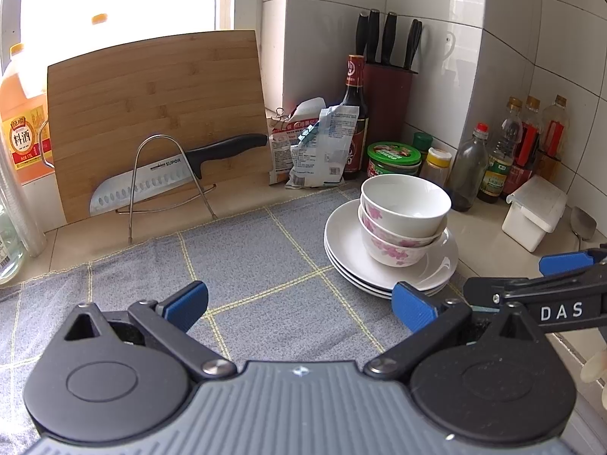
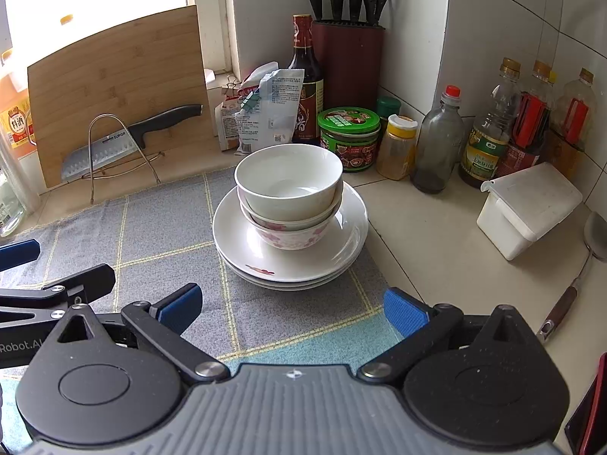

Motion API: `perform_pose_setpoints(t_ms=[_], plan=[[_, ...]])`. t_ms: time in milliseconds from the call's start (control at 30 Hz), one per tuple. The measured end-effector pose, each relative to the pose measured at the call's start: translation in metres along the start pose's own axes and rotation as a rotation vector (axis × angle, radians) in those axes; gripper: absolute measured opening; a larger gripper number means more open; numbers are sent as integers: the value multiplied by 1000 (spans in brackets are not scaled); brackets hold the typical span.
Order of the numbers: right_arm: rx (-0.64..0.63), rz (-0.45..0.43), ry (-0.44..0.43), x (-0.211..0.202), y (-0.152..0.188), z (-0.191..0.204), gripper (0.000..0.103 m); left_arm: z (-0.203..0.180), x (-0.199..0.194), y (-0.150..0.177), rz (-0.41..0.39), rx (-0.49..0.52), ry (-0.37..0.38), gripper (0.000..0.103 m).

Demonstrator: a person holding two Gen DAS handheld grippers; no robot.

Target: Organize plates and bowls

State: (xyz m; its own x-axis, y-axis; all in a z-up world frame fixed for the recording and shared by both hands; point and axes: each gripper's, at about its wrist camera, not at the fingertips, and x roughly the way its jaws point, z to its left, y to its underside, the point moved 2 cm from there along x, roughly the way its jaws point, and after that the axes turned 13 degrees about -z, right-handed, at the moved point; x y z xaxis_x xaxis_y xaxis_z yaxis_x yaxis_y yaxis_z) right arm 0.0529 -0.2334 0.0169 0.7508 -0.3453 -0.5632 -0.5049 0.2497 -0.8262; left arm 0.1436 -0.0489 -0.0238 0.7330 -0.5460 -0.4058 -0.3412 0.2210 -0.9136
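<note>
Three white bowls (image 2: 289,189) sit nested on a stack of white plates (image 2: 341,242) at the right edge of the grey checked cloth (image 2: 163,235). The lower bowls carry pink flowers. In the left wrist view the same bowls (image 1: 404,216) and plates (image 1: 345,242) lie ahead and to the right. My left gripper (image 1: 299,305) is open over the cloth, with nothing between its blue pads. My right gripper (image 2: 292,309) is open too, just short of the plates, and empty. Each gripper shows at the edge of the other's view.
A bamboo cutting board (image 1: 151,113) with a knife (image 1: 170,178) in a wire rack leans at the back left. Sauce bottles (image 2: 489,129), jars (image 2: 349,136), a knife block (image 2: 347,60) and packets fill the tiled corner. A white lidded box (image 2: 527,208) and a spatula (image 2: 569,288) lie to the right.
</note>
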Motion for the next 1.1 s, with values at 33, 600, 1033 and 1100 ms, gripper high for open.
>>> perform_pose_setpoints(t_ms=[33, 600, 1033, 1100], plan=[[-3, -1, 1, 0, 0, 0, 103, 0, 0, 0, 1, -2, -1, 102], [-4, 4, 8, 0, 0, -1, 103, -1, 2, 1, 8, -3, -1, 102], [-4, 4, 16, 2, 0, -3, 103, -3, 4, 1, 11, -3, -1, 102], [-5, 4, 15, 2, 0, -3, 103, -3, 4, 1, 11, -3, -1, 102]])
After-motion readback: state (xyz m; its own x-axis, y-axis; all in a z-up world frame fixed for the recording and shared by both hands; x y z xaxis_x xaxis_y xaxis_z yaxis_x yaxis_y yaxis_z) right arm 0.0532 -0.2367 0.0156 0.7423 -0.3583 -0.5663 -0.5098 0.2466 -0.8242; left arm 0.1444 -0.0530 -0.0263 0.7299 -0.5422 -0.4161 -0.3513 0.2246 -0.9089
